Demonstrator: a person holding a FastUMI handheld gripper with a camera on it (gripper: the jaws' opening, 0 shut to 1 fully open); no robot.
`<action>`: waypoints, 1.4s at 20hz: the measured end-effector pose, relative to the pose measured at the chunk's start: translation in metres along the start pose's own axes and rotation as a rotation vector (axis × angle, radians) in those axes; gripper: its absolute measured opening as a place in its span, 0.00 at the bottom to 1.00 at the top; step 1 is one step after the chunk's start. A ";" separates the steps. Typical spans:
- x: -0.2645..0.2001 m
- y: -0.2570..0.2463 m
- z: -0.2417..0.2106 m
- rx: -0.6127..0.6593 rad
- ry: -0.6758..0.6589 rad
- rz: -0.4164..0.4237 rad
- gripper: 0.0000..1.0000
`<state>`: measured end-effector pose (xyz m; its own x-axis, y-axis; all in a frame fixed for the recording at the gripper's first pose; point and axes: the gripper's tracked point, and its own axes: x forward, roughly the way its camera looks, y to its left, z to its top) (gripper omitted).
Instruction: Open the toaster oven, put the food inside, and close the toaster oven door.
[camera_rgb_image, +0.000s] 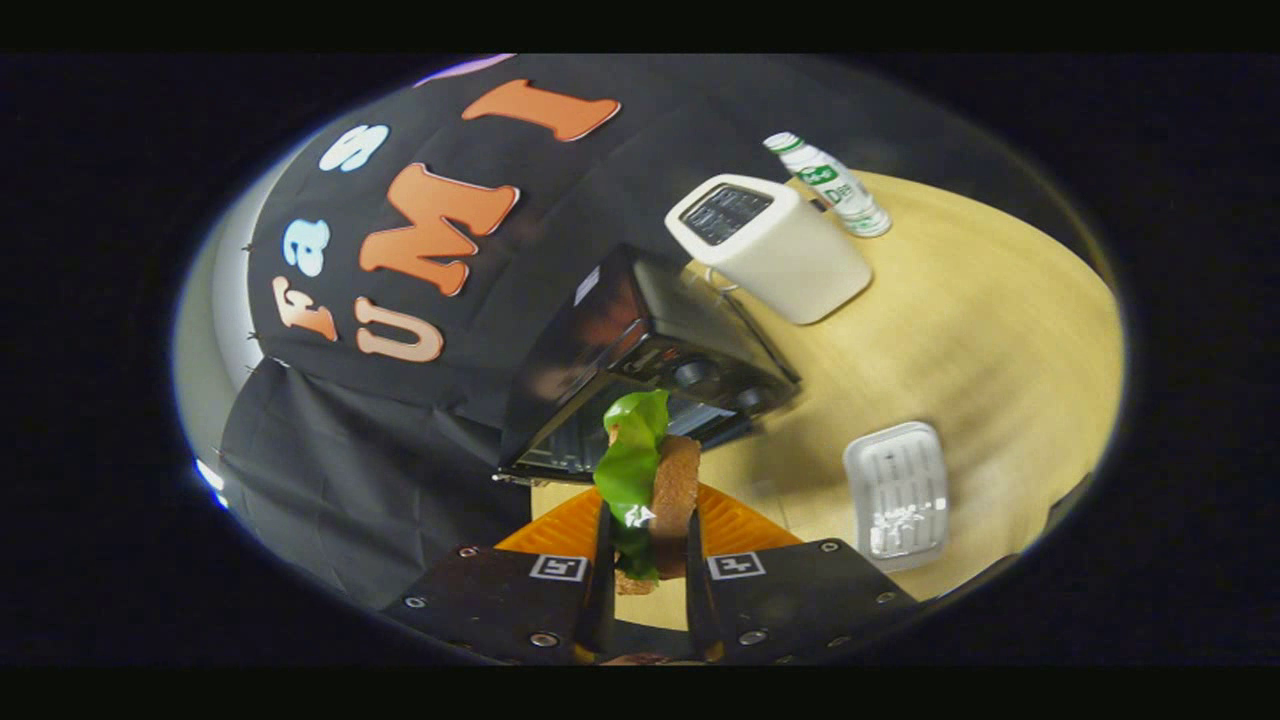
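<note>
Fingers of the gripper (645, 545) pinch a sandwich (655, 480) from both sides, one flat pad against each face, so the slices stand on edge between them. That grip looks chosen to keep the layers from sliding apart while the food is carried. The sandwich is a brown, coarse-crumbed bread slice with a glossy, crinkled green lettuce leaf (630, 455) that sticks up past the fingertips.

Just ahead of the fingers, beyond the sandwich, stands the toaster oven (640, 340), a dark, shiny metal box with round knobs on its front panel. Its glass door (570, 450) appears swung down and open, though the tilt and blur of the view make this hard to judge for certain. If so, the opening step is done and the food is on its way in; the door remains to be closed.

Under everything runs a pale wooden table (980, 330), smooth and lightly grained. To the side of the fingers lies a small grey tray (897, 492), rectangular with rounded corners and a ribbed floor. Farther off, beside the oven, sits a cream pop-up toaster (770, 248) with rounded edges and dark slots on top, and past it a white plastic bottle (830, 185) with a green label.
</note>
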<state>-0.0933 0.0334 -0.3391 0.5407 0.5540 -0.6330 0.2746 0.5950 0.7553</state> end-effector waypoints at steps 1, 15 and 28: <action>0.012 0.006 -0.004 0.002 0.005 0.010 0.29; 0.151 0.030 -0.005 0.229 -0.207 0.077 0.29; 0.203 0.030 0.006 0.358 -0.322 0.008 0.42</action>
<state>0.0298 0.1604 -0.4441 0.7471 0.3156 -0.5850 0.4956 0.3221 0.8066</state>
